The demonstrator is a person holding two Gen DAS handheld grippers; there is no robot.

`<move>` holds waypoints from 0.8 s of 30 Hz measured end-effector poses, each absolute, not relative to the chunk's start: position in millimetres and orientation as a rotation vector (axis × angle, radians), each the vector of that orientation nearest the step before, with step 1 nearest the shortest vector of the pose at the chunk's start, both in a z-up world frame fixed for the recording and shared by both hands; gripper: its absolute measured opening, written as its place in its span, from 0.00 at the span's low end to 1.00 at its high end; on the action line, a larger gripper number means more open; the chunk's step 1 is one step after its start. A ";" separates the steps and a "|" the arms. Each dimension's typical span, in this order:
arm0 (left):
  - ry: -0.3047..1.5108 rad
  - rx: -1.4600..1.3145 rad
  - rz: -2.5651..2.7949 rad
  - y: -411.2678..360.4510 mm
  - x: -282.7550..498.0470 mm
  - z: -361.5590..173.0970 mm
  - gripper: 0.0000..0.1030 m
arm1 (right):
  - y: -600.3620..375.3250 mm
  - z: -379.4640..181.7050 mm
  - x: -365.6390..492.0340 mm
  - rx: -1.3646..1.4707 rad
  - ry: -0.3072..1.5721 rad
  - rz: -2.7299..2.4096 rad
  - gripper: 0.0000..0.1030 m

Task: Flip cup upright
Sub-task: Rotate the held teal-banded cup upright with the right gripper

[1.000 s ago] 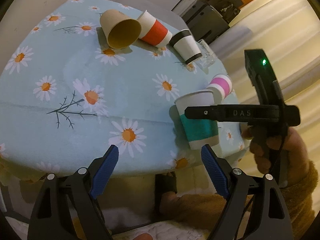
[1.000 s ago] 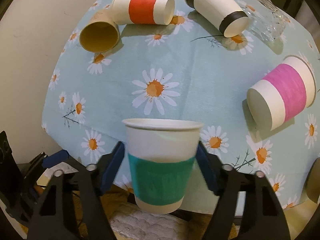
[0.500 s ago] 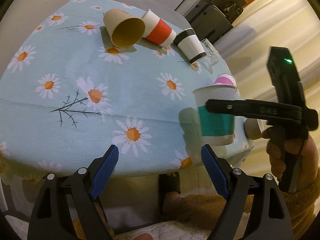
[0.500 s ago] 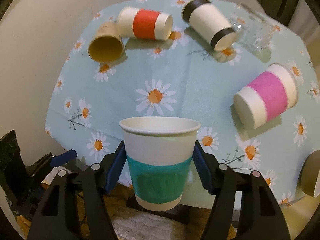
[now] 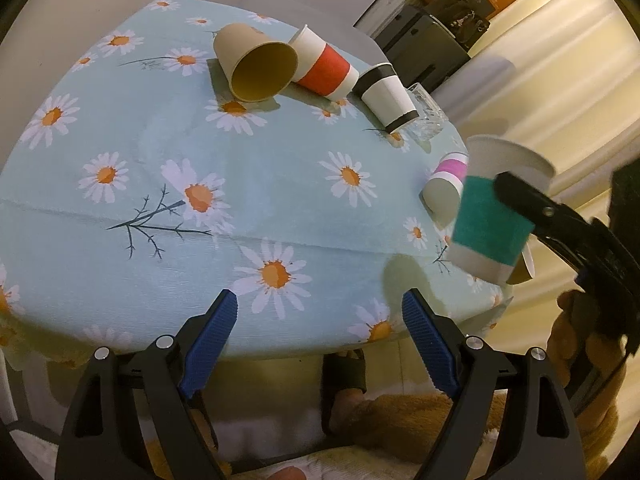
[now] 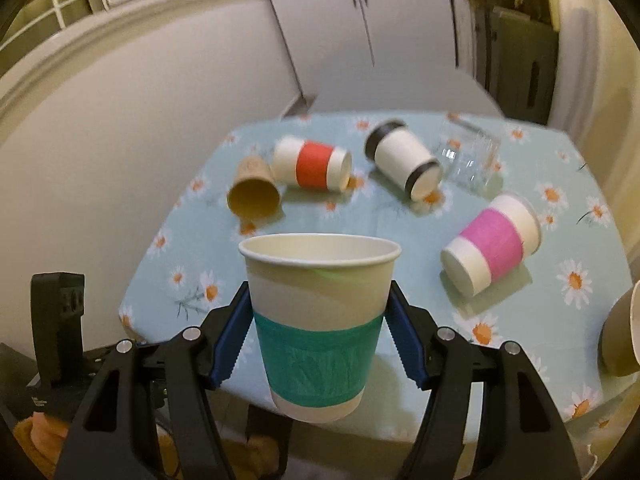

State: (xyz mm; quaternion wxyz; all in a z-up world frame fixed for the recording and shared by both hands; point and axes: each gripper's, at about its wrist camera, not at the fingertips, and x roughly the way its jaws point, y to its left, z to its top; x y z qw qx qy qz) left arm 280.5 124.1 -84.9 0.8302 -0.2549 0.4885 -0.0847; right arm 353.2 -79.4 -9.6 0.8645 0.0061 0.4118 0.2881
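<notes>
Right wrist view puts your right gripper [image 6: 320, 332] at the bottom centre of the frame, its two blue pads pressed against either side of the teal-banded cup [image 6: 318, 320]. The cup sits mouth up between the fingers, rim level and slightly blurred, and its base hangs clear of the daisy tablecloth [image 6: 400, 240] below — you are holding it in the air above the near edge of the table.

Behind it, across the middle of that frame, the other cups lie on their sides: a plain brown cup [image 6: 254, 192] at the left with its mouth toward you, a red-banded cup [image 6: 314, 162] touching it, a black-banded cup [image 6: 404, 160] further right, and a clear glass [image 6: 470, 160] just beside that one. A pink-banded cup [image 6: 494, 242] lies at the right with its base toward you, and the edge of another brown cup [image 6: 618, 336] shows at the far right.

From the left wrist view, your left gripper [image 5: 320, 336] sits at the bottom of the frame with its blue pads spread wide and nothing between them, hanging just off the near edge of the table. At the right of that frame the teal-banded cup [image 5: 496, 208] is tilted a little, pinched by a black finger [image 5: 532, 204] of the right gripper — your right hand [image 5: 588, 336] shows below it at the lower right. The pink-banded cup [image 5: 444, 188] lies just behind it.
</notes>
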 end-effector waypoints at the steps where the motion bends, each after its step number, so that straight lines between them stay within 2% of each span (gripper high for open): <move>1: 1.036 -0.543 -0.176 124.9 280.7 -85.2 0.80 | -79.3 -7.7 350.3 0.011 0.836 0.600 0.63; 10: 1.038 -0.548 -0.159 128.6 281.7 -86.9 0.80 | -90.6 -7.8 332.1 0.073 0.611 0.548 0.63; 18: 1.022 -0.544 -0.160 129.2 283.1 -84.3 0.80 | -84.9 -27.6 302.5 -0.013 0.367 0.440 0.63; 24: 1.014 -0.554 -0.152 131.9 283.5 -82.6 0.80 | -82.4 -40.1 301.7 -0.020 0.274 0.332 0.63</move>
